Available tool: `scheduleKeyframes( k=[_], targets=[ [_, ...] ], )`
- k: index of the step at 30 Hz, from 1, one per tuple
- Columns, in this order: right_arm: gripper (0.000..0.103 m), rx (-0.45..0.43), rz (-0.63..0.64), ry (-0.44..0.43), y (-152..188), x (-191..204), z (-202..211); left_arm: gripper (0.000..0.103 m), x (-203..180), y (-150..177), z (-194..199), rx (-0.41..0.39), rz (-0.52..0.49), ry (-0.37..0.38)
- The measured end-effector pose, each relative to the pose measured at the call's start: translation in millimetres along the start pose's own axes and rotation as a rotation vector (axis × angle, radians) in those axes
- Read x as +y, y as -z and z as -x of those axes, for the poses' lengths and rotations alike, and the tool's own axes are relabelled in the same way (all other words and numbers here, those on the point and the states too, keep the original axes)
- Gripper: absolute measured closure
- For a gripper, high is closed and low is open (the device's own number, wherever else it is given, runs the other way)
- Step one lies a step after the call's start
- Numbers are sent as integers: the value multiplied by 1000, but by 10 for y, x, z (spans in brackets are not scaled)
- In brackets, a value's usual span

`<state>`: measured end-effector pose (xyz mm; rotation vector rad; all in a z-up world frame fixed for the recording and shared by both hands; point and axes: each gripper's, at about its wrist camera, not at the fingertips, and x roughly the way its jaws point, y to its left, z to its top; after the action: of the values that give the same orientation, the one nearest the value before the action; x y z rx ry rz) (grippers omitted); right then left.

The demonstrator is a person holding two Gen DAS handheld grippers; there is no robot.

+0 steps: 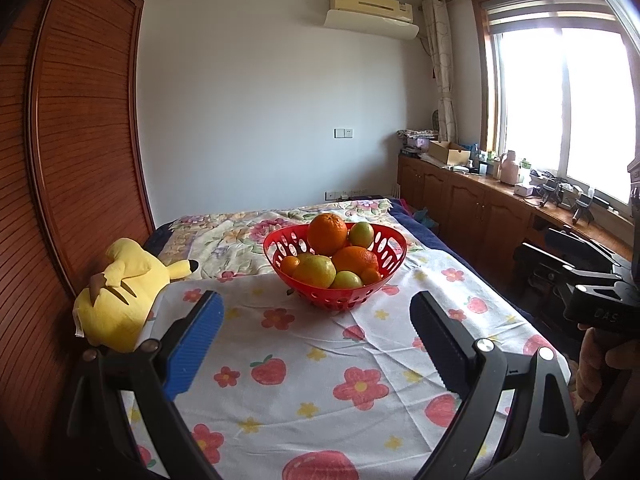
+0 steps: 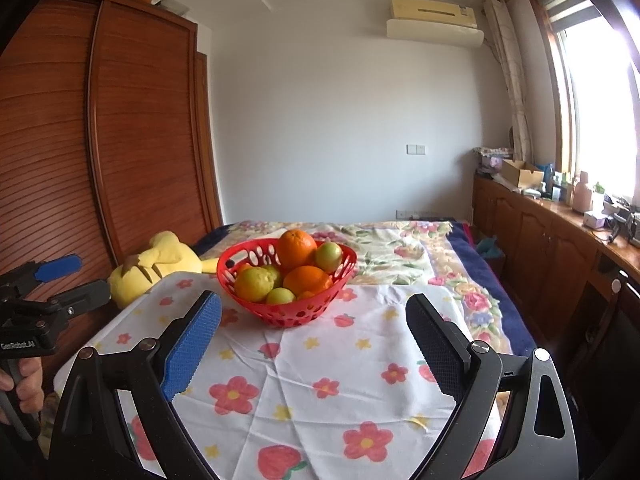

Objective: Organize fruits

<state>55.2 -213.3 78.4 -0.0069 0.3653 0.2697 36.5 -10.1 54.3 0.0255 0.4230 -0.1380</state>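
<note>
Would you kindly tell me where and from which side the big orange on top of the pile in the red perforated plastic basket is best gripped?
Probably across the widest middle of the big round orange, coming from above and slightly from the front. It sits highest in the red perforated plastic basket, its upper half free, while a green fruit crowds its right side. Both grippers are open and empty.

home bedroom | bed | wardrobe | air conditioner
</note>
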Motion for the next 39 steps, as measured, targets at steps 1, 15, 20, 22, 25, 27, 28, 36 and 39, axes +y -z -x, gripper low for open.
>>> scheduleKeyframes(
  k=[1, 15, 20, 22, 25, 27, 28, 36, 39],
  targets=[
    [8, -1, 0, 1, 2, 3, 2, 8, -1, -4, 14, -3, 0, 0],
    [8, 1, -3, -1, 12, 15, -3, 8, -14, -8, 41, -6, 3, 0],
    [8, 0, -3, 1, 21, 22, 0, 8, -9, 8, 47, -6, 6, -2],
    [8, 1, -2, 1, 20, 22, -1, 8, -13, 8, 48, -5, 5, 0],
    [8, 0, -3, 3, 21, 22, -4, 8, -6, 6, 45, -7, 4, -1],
    [8, 1, -3, 1, 22, 25, -3, 8, -6, 5, 44, -7, 4, -1],
    [8, 0, -2, 3, 23, 27, -2, 8, -6, 10, 47, -7, 4, -2],
    [8, 1, -2, 2, 19, 23, -3, 8, -8, 21, 51, -9, 4, -3],
    [8, 1, -2, 1, 20, 22, -2, 8, -8, 26, 54, -9, 4, -2]
  ],
)
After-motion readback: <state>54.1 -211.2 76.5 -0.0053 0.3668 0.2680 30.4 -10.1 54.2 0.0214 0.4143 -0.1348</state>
